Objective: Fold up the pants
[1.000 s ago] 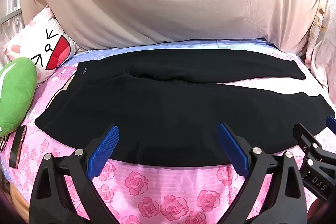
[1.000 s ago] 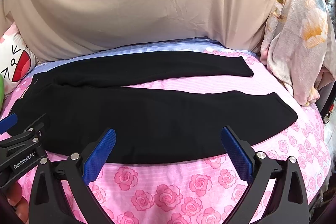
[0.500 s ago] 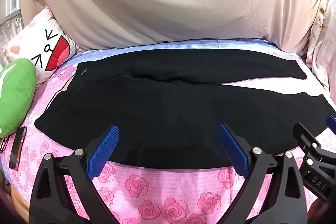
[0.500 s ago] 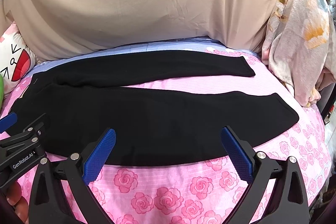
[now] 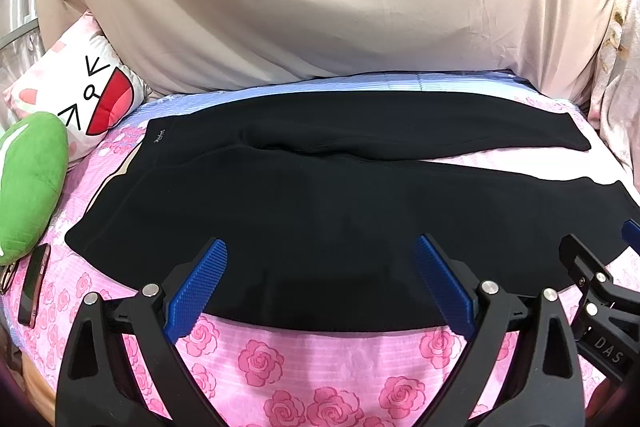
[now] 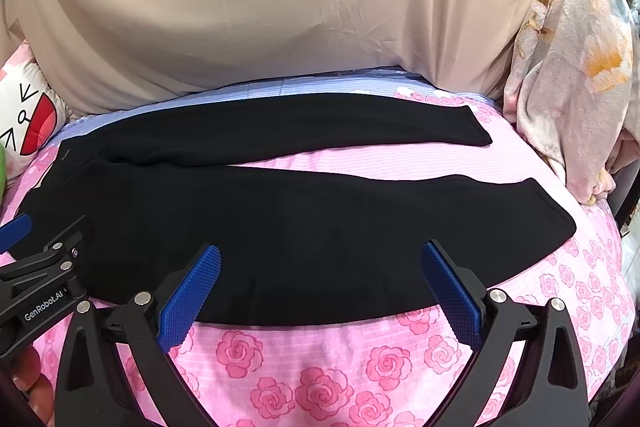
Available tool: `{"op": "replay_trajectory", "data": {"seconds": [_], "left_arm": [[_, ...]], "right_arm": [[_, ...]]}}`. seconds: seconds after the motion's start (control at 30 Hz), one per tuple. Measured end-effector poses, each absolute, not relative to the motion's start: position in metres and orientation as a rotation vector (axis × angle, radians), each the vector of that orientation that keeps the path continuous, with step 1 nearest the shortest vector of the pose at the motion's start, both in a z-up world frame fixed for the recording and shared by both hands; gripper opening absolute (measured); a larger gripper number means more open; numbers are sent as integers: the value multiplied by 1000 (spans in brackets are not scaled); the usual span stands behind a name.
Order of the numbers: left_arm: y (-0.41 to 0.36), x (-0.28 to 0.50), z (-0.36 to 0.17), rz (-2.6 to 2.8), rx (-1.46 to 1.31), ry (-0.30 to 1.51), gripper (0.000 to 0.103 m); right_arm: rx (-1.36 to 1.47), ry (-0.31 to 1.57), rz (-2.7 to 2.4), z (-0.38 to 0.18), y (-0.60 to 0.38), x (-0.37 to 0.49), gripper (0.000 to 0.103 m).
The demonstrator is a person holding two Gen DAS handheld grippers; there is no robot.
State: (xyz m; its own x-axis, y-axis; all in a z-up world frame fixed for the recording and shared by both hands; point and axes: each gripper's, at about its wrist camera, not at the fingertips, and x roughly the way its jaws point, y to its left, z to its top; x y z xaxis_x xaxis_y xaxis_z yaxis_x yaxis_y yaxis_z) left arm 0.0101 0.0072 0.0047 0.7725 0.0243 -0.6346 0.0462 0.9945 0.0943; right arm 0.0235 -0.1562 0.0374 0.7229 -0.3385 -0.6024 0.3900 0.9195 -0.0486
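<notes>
Left wrist view: the left hand-held gripper (image 5: 320, 283) hangs spread wide, gripping nothing, over the near edge of the black pants (image 5: 304, 211), which lie flat on the bed (image 5: 320, 367). The right hand-held gripper (image 6: 320, 283) is likewise released. Pinching one layer only would probably skew the fold.

left gripper (image 5: 320, 267) and right gripper (image 6: 320, 267) side by side, fingers (image 5: 196, 287) spread wide, empty.

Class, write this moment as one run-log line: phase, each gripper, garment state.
phase: pre-grasp | left gripper: open, empty | right gripper: open, empty | black pants: flat on bed, legs apart, unfolded
</notes>
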Motion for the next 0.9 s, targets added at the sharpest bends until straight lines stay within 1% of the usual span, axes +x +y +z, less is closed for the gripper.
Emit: {"op": "replay_trajectory", "data": {"seconds": [0.9], "left_arm": [[6,17,-2,-9,115,699,93]], "right_arm": [[89,668,-391,31,-161,33,98]]}}
